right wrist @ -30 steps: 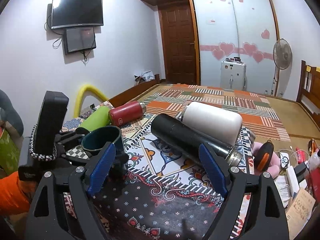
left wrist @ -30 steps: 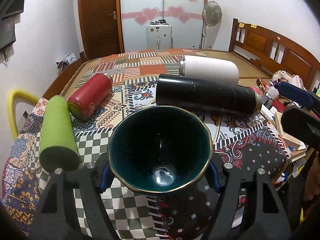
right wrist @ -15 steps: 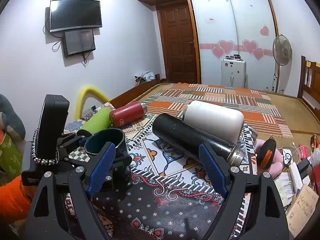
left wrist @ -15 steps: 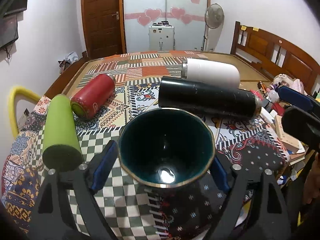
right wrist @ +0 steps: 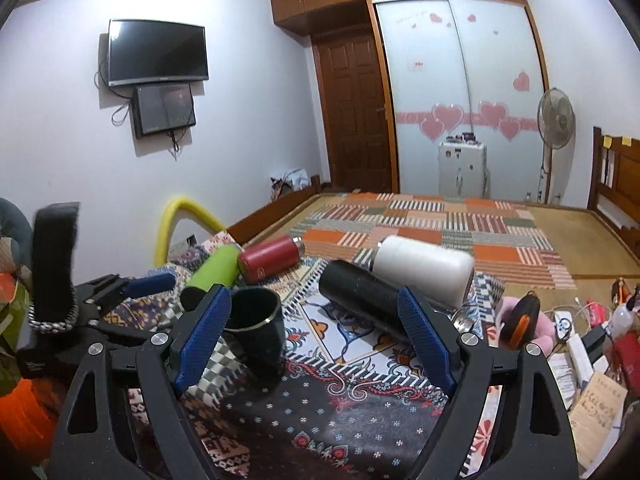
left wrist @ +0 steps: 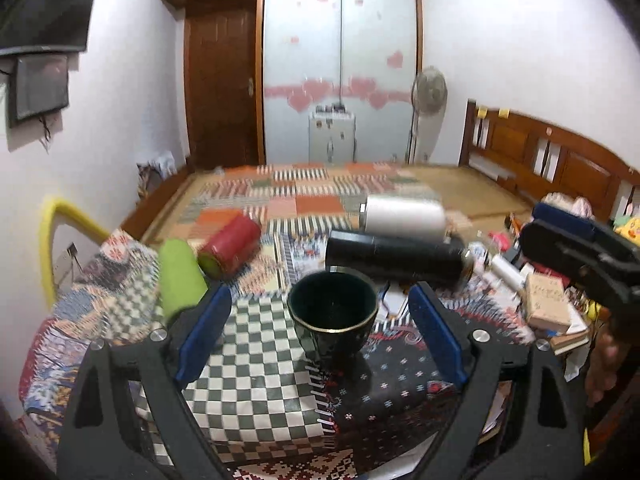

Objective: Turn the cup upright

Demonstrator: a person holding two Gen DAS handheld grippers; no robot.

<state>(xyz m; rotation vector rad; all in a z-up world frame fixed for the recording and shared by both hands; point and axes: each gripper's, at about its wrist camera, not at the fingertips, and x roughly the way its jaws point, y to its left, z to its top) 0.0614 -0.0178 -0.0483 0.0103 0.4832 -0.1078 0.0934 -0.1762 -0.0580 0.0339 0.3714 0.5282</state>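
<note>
A dark green cup with a gold rim point(left wrist: 333, 316) stands upright on the patterned cloth, mouth up. It also shows in the right wrist view point(right wrist: 256, 330). My left gripper point(left wrist: 320, 332) is open, its blue pads well apart on either side of the cup and not touching it. From the right wrist view the left gripper point(right wrist: 116, 296) sits just left of the cup. My right gripper point(right wrist: 316, 336) is open and empty, above the cloth to the right of the cup.
Lying on the cloth behind the cup are a green bottle point(left wrist: 180, 276), a red bottle point(left wrist: 232, 244), a black flask point(left wrist: 394, 256) and a white flask point(left wrist: 404, 214). Boxes and clutter point(left wrist: 548, 308) crowd the right edge. A yellow hoop point(left wrist: 60, 232) stands at the left.
The left gripper opened, let go of the cup and drew back from it. The cup now stands free on the cloth. The right gripper rose slightly.
</note>
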